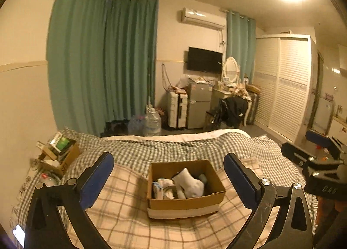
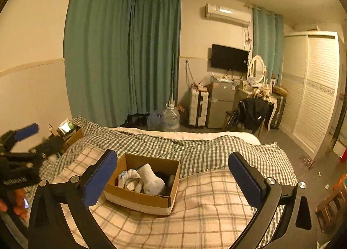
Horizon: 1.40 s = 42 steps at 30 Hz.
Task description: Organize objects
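An open cardboard box (image 1: 186, 202) sits on the checked bed cover (image 1: 121, 216); it also shows in the right wrist view (image 2: 138, 200). Inside lie a white sock (image 1: 189, 183) (image 2: 151, 180), other white cloth pieces (image 2: 132, 180) and a small white-blue pack (image 1: 157, 190). My left gripper (image 1: 169, 168) is open and empty, held above and in front of the box. My right gripper (image 2: 173, 166) is open and empty, just right of the box. Each gripper shows at the edge of the other's view, the right one (image 1: 318, 153) and the left one (image 2: 26, 140).
A second cardboard box (image 1: 58, 151) with books stands at the bed's left edge by the wall. A phone (image 1: 18, 234) lies at the lower left. Beyond the bed are water jugs (image 1: 151, 121), a suitcase, a small fridge (image 1: 199, 105), a chair and a wardrobe (image 1: 284, 84).
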Each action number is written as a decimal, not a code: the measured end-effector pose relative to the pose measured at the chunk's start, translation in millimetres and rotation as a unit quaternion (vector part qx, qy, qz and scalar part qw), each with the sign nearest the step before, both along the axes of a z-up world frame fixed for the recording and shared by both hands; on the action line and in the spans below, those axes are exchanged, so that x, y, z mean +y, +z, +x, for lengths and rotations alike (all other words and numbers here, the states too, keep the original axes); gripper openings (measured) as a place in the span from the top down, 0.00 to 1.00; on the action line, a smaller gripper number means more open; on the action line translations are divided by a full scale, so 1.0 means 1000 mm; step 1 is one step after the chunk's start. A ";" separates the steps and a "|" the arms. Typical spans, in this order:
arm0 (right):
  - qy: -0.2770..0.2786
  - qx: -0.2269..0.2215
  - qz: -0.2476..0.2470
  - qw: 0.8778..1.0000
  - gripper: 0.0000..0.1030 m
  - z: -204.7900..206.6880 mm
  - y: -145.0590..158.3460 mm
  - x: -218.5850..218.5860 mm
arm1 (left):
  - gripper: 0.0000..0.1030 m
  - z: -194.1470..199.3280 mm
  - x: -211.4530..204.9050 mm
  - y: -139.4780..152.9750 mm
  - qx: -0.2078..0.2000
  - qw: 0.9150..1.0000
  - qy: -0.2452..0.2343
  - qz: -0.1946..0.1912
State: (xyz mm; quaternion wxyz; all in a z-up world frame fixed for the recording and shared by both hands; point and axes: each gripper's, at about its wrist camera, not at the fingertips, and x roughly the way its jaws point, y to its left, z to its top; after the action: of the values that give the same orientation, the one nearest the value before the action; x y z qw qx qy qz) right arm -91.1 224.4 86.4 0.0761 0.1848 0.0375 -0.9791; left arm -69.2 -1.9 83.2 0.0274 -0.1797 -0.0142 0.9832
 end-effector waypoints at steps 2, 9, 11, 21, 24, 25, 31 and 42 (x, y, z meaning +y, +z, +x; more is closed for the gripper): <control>-0.010 0.009 0.002 1.000 0.00 0.004 -0.018 -0.002 | 0.00 0.007 -0.003 -0.012 0.008 1.000 0.013 0.001; -0.012 -0.003 -0.014 1.000 0.00 -0.009 -0.090 -0.005 | 0.00 0.007 -0.010 -0.082 0.000 0.999 0.042 0.004; -0.007 -0.018 -0.009 1.000 0.00 -0.016 -0.103 -0.008 | 0.00 0.000 -0.011 -0.094 -0.022 0.999 0.045 0.003; -0.007 -0.042 0.006 0.999 0.00 -0.024 -0.122 -0.017 | 0.00 -0.002 -0.009 -0.107 -0.029 0.999 0.041 0.003; -0.009 -0.040 0.004 0.999 0.00 -0.023 -0.121 -0.016 | 0.00 -0.002 -0.007 -0.107 -0.032 0.999 0.040 0.001; -0.009 -0.040 0.003 0.999 0.00 -0.023 -0.121 -0.015 | 0.00 -0.001 -0.007 -0.106 -0.032 0.999 0.040 0.001; -0.013 -0.037 0.001 0.999 0.00 -0.022 -0.119 -0.014 | 0.00 -0.002 -0.005 -0.106 -0.034 0.999 0.037 -0.001; -0.013 -0.039 -0.003 0.999 0.00 -0.019 -0.119 -0.015 | 0.00 -0.001 -0.002 -0.106 -0.038 0.999 0.033 -0.002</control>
State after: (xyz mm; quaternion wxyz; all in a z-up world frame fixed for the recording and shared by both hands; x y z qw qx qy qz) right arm -110.5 209.8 -32.8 0.0657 0.2227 0.0293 -0.9722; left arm -69.9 -3.8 -22.9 -0.0057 -0.2162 -0.0190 0.9762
